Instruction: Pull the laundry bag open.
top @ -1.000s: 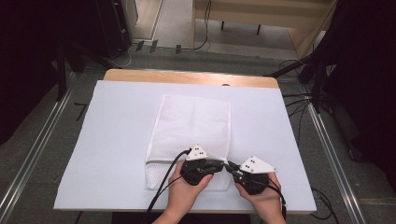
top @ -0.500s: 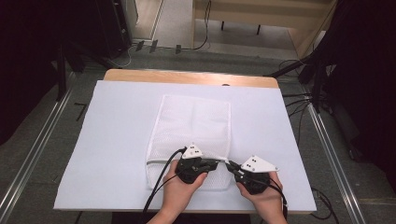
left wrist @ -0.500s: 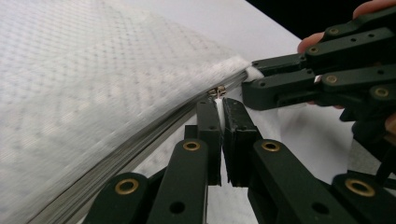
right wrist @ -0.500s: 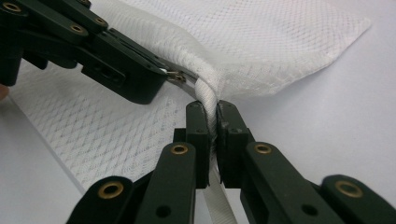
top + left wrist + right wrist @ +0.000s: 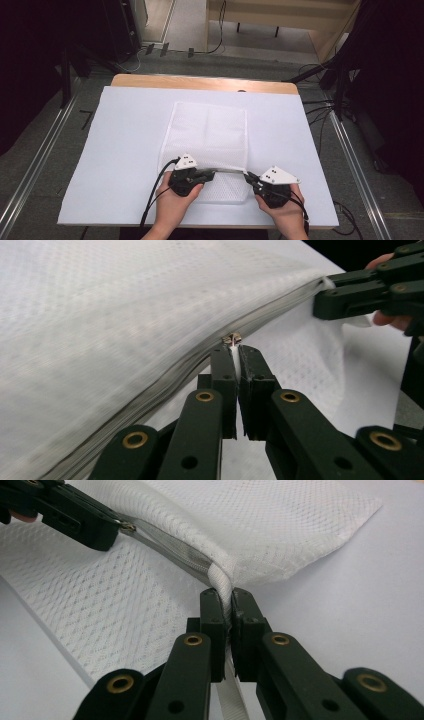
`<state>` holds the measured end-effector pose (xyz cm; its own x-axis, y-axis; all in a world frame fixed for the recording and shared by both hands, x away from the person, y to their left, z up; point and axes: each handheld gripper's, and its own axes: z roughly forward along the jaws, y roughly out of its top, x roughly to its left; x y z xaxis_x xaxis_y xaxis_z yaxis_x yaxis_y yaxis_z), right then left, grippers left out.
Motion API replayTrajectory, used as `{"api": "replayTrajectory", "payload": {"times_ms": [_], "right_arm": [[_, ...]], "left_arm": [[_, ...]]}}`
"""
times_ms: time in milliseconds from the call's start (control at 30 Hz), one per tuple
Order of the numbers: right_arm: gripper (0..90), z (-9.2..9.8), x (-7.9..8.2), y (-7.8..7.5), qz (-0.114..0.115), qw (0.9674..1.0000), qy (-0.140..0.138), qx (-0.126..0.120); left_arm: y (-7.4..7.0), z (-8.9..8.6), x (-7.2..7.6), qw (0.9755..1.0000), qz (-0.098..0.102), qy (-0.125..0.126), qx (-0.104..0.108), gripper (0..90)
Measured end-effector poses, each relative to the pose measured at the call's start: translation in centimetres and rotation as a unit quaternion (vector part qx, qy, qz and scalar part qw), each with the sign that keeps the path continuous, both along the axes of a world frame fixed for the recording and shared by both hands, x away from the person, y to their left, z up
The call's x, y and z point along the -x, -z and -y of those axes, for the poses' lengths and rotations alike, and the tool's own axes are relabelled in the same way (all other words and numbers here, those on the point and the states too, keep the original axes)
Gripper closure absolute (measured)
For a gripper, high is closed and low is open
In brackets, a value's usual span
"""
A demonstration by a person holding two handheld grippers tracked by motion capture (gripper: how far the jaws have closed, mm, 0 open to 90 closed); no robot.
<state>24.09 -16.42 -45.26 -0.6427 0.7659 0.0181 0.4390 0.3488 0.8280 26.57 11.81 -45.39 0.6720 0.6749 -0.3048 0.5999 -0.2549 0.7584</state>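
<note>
Two closed grips: left gripper [image 5: 234, 351] pinches the zipper pull [image 5: 231, 338], right gripper [image 5: 226, 596] clamps the mesh bag's [image 5: 210, 130] corner; the zip should run best drawn along its line, fabric taut.

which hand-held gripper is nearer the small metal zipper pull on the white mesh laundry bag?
Left. The left hand-held gripper is shut on the metal zipper pull; the right hand-held gripper clamps the white mesh laundry bag at the zipper's far end, apart from the pull.

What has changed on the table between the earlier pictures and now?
The left hand-held gripper, shut on the zipper pull of the white mesh bag, slid leftward along the zipper. The right hand-held gripper stayed, clamped on the bag's edge.
</note>
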Motion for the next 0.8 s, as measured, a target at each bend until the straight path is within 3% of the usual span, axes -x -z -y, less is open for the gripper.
{"api": "replayTrajectory", "payload": {"times_ms": [133,200,267,400,500,800], "right_arm": [[87.3,0.0,0.1,-0.1,0.001,1.0000,-0.001,0.001],[87.2,0.0,0.1,-0.1,0.002,1.0000,0.001,0.003],[87.3,0.0,0.1,-0.2,0.001,1.0000,-0.001,0.002],[87.3,0.4,0.0,-0.2,0.003,0.9999,0.013,0.004],[87.3,0.7,-0.1,-0.3,0.004,0.9998,0.017,0.003],[87.4,0.9,-0.2,-0.3,0.005,0.9997,0.023,0.003]], "left_arm": [[0.0,-2.2,0.3,0.9998,0.002,-0.013,-0.016,87.4],[0.0,-2.7,0.3,0.9999,-0.001,-0.010,-0.010,87.3],[0.1,-3.6,0.5,0.9995,0.004,-0.022,-0.022,87.4],[0.3,-6.1,0.6,0.9989,-0.010,-0.045,-0.011,87.4],[0.4,-8.6,0.8,0.9980,-0.008,-0.061,-0.013,87.4],[1.1,-12.2,1.3,0.9957,-0.019,-0.091,-0.002,87.2]]}}
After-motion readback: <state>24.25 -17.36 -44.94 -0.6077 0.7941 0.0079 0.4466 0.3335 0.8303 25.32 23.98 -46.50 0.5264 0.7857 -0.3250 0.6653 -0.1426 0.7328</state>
